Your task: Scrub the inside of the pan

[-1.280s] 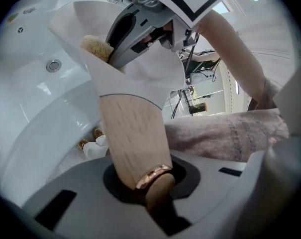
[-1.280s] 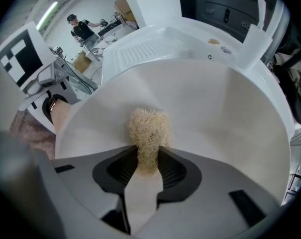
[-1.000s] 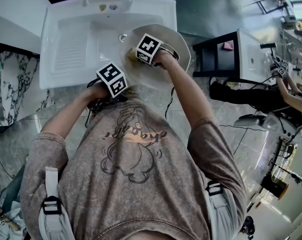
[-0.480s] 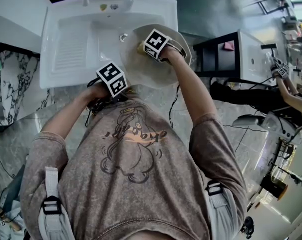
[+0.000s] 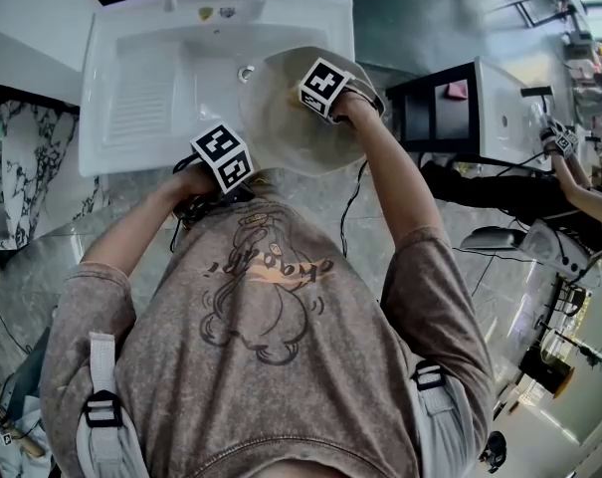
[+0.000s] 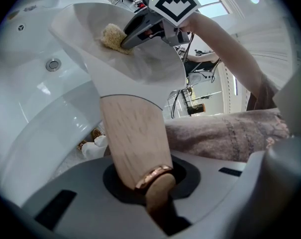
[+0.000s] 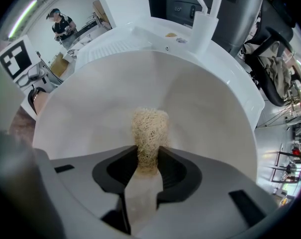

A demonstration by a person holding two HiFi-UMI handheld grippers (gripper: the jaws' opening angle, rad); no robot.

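The pan [image 5: 276, 132] hangs tilted over the sink [image 5: 141, 98], its mouth turned toward the right gripper [image 7: 146, 164]. That gripper's fingers [image 7: 176, 171] are clenched on a scrubber [image 7: 149, 128] pressed to the inner wall straight ahead. The wooden handle [image 6: 133, 138] runs back into the left gripper [image 6: 149, 183], gripped tight. We judge that bare wall lies open all around the scrubber; the tap [image 7: 206, 21] stands beyond the rim.

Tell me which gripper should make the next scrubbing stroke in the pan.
Right. The right gripper has its jaws shut on the scrubber, pressed inside the pan; the left gripper is clamped on the wooden handle, steadying it.
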